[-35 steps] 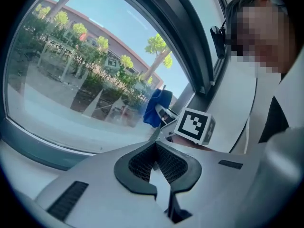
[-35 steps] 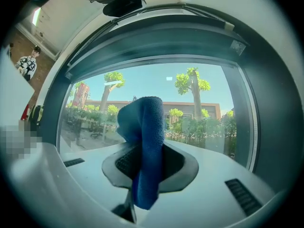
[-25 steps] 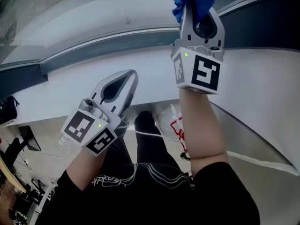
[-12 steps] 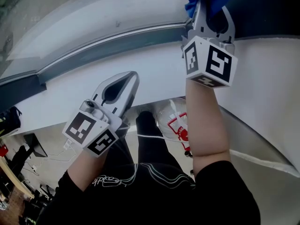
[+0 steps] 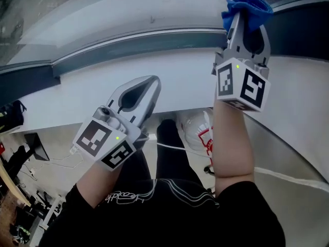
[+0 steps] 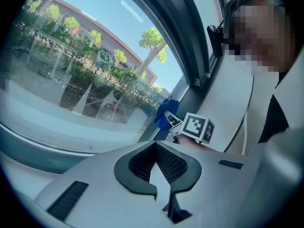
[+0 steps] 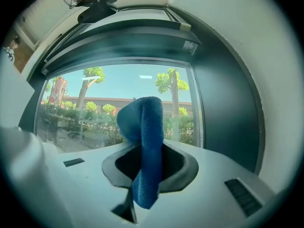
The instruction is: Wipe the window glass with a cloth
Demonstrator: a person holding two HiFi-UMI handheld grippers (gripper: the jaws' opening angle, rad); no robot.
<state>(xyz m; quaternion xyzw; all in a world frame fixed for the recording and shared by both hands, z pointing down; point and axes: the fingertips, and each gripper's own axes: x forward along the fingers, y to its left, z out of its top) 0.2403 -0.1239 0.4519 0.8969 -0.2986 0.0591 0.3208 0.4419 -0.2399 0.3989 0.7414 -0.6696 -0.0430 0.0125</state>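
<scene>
The blue cloth (image 5: 247, 6) is bunched in your right tool (image 5: 245, 22), whose jaws are clenched on it: in the right gripper view a fold of it stands up between the pads and a loose end hangs down behind them. You hold that tool raised at the right end of the window, with the cloth up near the lower right corner of the window glass (image 5: 103, 9), close to the dark frame (image 5: 128, 42). Whether the cloth is touching the glass cannot be told from any view. Your left tool (image 5: 150, 80) is lower and to the left, well apart from the cloth, over the white sill (image 5: 67, 99) below the frame. Its jaws are pressed together at the tips with nothing between them, and it points toward the glass. Through the pane the gripper views show trees, a low building and blue sky. Below the sill, the head view shows your dark trousers (image 5: 175, 163), a white shoe with red markings (image 5: 198, 133) and a thin white cable (image 5: 172, 148) running across the floor.
</scene>
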